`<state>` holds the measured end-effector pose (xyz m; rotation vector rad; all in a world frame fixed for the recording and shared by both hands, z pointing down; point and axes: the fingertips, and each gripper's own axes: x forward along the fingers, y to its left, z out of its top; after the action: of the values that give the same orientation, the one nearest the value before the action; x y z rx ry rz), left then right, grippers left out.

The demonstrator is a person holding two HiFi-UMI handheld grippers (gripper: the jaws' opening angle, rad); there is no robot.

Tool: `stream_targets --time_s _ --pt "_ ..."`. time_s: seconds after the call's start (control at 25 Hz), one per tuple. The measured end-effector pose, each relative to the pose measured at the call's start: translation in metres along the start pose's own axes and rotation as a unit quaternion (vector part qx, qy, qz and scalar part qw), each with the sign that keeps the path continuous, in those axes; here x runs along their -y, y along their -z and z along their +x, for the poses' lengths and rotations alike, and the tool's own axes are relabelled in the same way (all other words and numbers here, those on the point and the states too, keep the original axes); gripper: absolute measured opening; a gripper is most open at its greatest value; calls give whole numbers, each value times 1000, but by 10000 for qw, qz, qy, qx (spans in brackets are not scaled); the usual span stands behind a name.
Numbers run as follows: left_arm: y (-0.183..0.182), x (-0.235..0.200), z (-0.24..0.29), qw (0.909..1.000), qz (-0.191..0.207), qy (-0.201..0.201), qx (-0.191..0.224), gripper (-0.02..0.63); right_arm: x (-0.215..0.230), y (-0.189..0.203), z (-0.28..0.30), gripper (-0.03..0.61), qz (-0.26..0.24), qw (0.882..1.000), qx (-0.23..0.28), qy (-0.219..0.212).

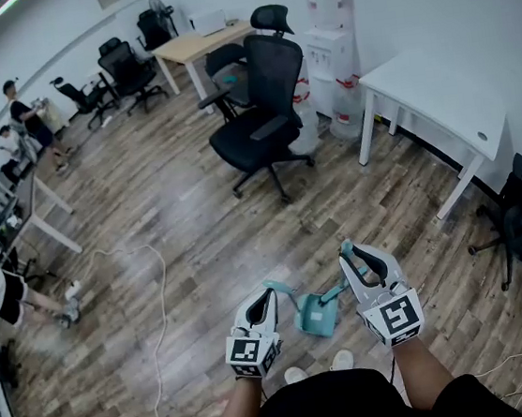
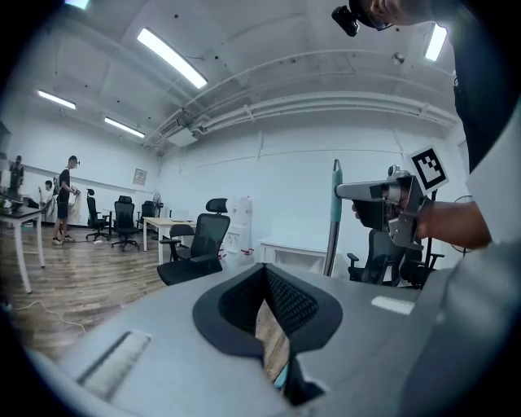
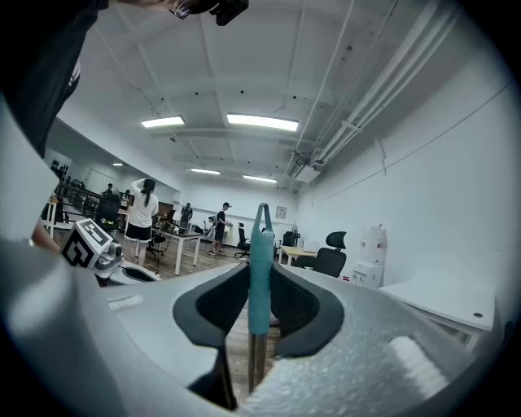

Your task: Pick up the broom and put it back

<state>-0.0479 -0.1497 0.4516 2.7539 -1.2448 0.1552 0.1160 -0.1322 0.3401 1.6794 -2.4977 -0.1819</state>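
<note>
My right gripper (image 3: 260, 287) has both ribbed pads clamped on the broom (image 3: 261, 261) just below its hanging loop. The broom stands upright, a smooth teal sleeve over a slim dark shaft. My left gripper (image 1: 261, 303) shows its jaws almost together with a teal sliver low in the slit; whether they pinch it I cannot tell. Between the grippers is a moulded teal dustpan (image 1: 318, 317), over the glossy wood-plank floor (image 1: 165, 196). For a clean lift, I judge the shaft should stay vertical, held on the sleeve, and rise straight, away from the mesh-backed office chair (image 1: 263, 108) and white table (image 1: 447, 104) beyond.
</note>
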Motion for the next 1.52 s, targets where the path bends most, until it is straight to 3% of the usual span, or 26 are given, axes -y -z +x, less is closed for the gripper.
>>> stream_targets --time_s 0.32,0.76,1.52 --pt "-8 5 -3 9999 -35 -24 -104 18 1 -18 -8 89 -16 9997 249 -5" --pt "-29 -4 -5 9995 27 -89 288 18 0 -15 -4 89 -21 9997 232 45" --pt "-7 -11 -8 9992 -260 -294 -78 18 -12 46 3 91 -124 9979 -617 -170"
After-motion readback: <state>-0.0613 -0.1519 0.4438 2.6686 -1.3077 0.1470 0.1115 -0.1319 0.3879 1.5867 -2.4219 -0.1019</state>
